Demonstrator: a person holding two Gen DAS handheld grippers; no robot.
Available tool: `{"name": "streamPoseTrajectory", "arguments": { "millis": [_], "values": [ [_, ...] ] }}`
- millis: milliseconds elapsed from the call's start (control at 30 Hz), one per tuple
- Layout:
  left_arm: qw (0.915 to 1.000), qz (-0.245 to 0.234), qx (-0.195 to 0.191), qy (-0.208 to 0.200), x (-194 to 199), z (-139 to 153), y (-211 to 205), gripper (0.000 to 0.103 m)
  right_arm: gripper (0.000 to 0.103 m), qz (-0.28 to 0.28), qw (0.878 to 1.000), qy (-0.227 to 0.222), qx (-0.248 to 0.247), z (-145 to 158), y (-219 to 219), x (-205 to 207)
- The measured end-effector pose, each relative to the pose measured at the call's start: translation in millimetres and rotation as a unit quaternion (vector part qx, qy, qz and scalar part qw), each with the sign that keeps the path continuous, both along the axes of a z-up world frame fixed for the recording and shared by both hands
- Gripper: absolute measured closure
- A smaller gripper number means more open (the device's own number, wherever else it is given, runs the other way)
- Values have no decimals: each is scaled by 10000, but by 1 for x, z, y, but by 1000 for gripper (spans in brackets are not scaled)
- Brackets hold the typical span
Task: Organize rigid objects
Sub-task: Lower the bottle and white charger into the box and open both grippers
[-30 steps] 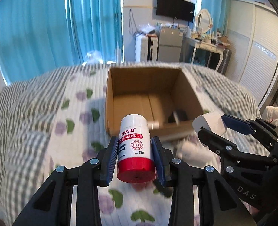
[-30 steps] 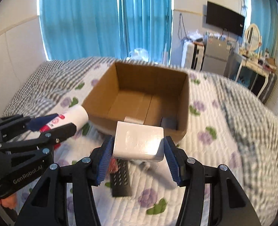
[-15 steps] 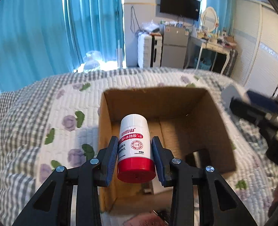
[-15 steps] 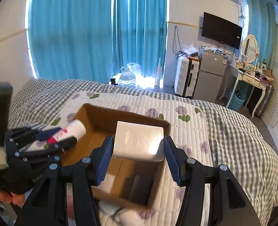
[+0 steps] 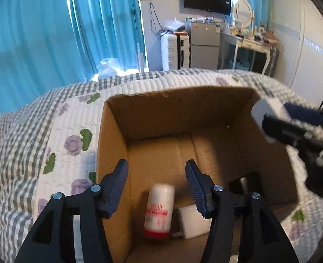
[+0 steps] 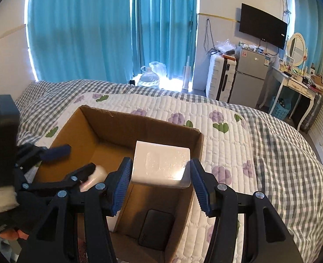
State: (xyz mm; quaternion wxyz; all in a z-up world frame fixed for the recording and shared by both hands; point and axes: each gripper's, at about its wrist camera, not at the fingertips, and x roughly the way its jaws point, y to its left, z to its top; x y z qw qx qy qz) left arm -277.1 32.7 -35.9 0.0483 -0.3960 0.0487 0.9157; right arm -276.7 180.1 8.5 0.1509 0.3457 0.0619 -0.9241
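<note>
While the left gripper (image 5: 156, 178) hangs over the near left part of the cardboard box (image 5: 161, 118) with its jaws spread wide and nothing between them, the white bottle with the red cap (image 5: 159, 211) shows in the lower middle of the left wrist frame, inside the box, cap end toward the camera; motion blur hides whether it rests on the floor. Just right of it, touching or nearly so, a white block (image 5: 193, 220) lies on the box floor, and farther right a dark flat object (image 5: 246, 183) sits by the right wall. In the right wrist view the right gripper (image 6: 161, 175) is clamped on a white rectangular box (image 6: 161, 164), its blue pads (image 6: 123, 182) pressed to both sides, held above the right half of the cardboard box near the centre of the frame. Below it, at lower centre, the dark flat object (image 6: 156, 230) lies in the box's near right corner. The left gripper (image 6: 72, 160) appears at the left of that frame with the bottle (image 6: 95, 174) seen beside its lower finger. The carton sits on a quilted bedspread (image 6: 227, 131) printed with purple flowers, and teal curtains (image 6: 108, 26) fill the upper left of both frames
</note>
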Motion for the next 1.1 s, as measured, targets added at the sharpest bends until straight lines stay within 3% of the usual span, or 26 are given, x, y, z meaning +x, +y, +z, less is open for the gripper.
{"name": "streamPoseTrajectory", "arguments": {
  "millis": [200, 400, 533, 600, 700, 800, 1100],
  "values": [
    [9997, 135, 220, 57, 12, 18, -17, 46, 49, -19, 9999, -110, 9, -3, -7, 1],
    [9996, 192, 221, 66, 13, 19, -29, 45, 49, 9, 9990, -432, 125, -37, -25, -20],
    [9993, 168, 325, 124, 14, 20, -36, 45, 45, -34, 9991, -411, -123, -46, -23, -24],
    [9992, 180, 323, 155, 17, 21, -38, 45, 35, -74, 9994, -329, -109, -42, -20, -21],
    [9992, 163, 339, 163, 25, 27, -39, 45, 35, -135, 9997, -172, -118, -27, -13, -8],
    [9991, 166, 326, 210, 46, 36, -39, 26, 30, -262, 9995, -88, -128, -9, -5, 11],
    [9990, 239, 276, 248, 113, 47, -48, 12, 18, -335, 9994, 55, 34, 36, 14, 98]
  ]
}}
